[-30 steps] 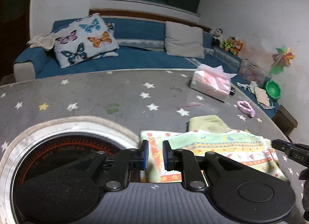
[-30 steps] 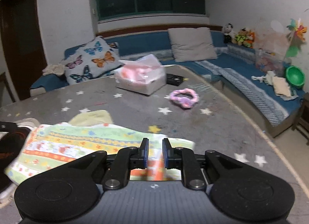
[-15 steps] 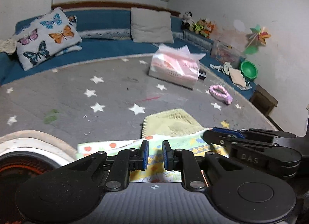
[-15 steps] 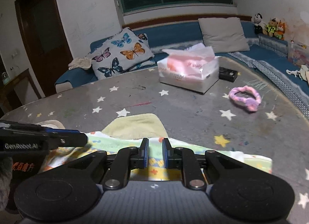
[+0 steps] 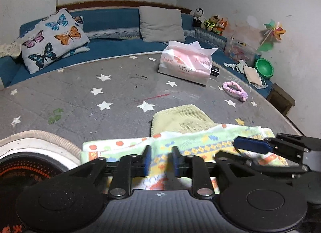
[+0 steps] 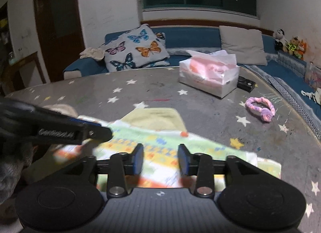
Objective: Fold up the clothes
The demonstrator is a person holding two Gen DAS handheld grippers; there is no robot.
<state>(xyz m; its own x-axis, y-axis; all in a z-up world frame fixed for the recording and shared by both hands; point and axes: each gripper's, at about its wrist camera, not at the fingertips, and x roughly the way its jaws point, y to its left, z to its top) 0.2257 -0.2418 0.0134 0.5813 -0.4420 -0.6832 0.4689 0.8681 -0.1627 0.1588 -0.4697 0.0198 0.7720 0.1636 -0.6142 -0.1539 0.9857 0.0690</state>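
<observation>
At about 8 o'clock in the left wrist view a round woven mat point(image 5: 40, 138) lies on the star-printed worktop point(image 5: 112, 84), touching nothing that matters to the fold. Just right of it, at 6 o'clock, the left gripper point(image 5: 159, 159) has its jaws parted around the near edge of the patterned garment point(image 5: 200, 142); cloth shows in the gap, but the blue pads look spread and blurred, so I judge them released rather than pinching. The garment lies flat on the worktop with a plain yellow-green panel point(image 5: 180, 118) sticking out at its far side, toward 12 o'clock. That flat lie suits a fold already laid down, with the hems brought together at the near edge.

Further right, the right gripper point(image 6: 161, 158) stands close beside the left one, its jaws wide apart over the same near edge with bare cloth between them, gripping nothing. Both tools side by side probably means a doubled edge was set down there.

At 1 to 2 o'clock, well apart, sit the tissue pack point(image 5: 185, 64) and a pink scrunchie point(image 5: 234, 90), outside the folding area.
</observation>
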